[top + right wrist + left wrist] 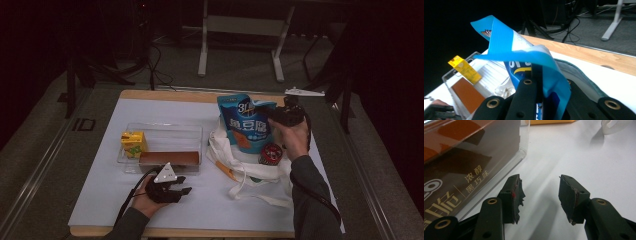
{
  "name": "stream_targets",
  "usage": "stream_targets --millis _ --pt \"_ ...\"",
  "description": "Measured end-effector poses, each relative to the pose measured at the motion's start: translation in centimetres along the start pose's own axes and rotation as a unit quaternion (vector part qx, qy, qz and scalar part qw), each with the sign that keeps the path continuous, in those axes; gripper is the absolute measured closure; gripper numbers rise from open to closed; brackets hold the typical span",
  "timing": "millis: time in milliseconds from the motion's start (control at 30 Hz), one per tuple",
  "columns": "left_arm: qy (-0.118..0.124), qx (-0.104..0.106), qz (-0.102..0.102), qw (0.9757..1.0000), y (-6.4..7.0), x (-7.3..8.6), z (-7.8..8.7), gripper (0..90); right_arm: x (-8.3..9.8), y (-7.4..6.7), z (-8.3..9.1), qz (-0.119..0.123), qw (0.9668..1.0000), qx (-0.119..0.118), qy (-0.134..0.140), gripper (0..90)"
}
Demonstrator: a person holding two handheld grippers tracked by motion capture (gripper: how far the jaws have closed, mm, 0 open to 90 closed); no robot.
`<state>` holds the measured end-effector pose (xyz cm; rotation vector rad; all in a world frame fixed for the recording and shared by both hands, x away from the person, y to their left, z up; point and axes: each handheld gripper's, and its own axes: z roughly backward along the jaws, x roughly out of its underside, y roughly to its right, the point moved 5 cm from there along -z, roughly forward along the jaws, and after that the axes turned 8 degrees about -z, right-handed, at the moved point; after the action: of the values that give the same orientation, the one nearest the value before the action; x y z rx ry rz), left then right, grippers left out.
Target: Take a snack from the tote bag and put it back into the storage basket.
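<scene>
R gripper (284, 116) clamped on blue pouch (245, 120) top, lowering into tote bag (250, 172). L gripper (172, 187) jaws apart, idle. Next: seat pouch, release.

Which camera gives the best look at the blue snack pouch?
The high view: the blue snack pouch stands whole in the white tote bag, printed front readable, right claw shut on its top edge. The right gripper view shows just its folded top pinched between the jaws. The left gripper view faces the clear tray.
</scene>
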<state>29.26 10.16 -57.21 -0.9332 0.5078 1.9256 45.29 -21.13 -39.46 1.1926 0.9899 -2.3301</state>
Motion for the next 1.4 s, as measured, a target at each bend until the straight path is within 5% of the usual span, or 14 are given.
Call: stream_targets --millis 400,1400 --pt "0.005 0.003 0.011 0.9999 -0.2 0.0 0.0 51.5 0.1 0.9 0.8 -0.070 0.9961 -0.046 0.026 90.0" --pt "0.001 0.030 -0.008 0.9995 0.2 0.1 -0.2 51.4 -1.9 -1.2 2.4 -0.064 0.9932 -0.092 0.033 90.0"
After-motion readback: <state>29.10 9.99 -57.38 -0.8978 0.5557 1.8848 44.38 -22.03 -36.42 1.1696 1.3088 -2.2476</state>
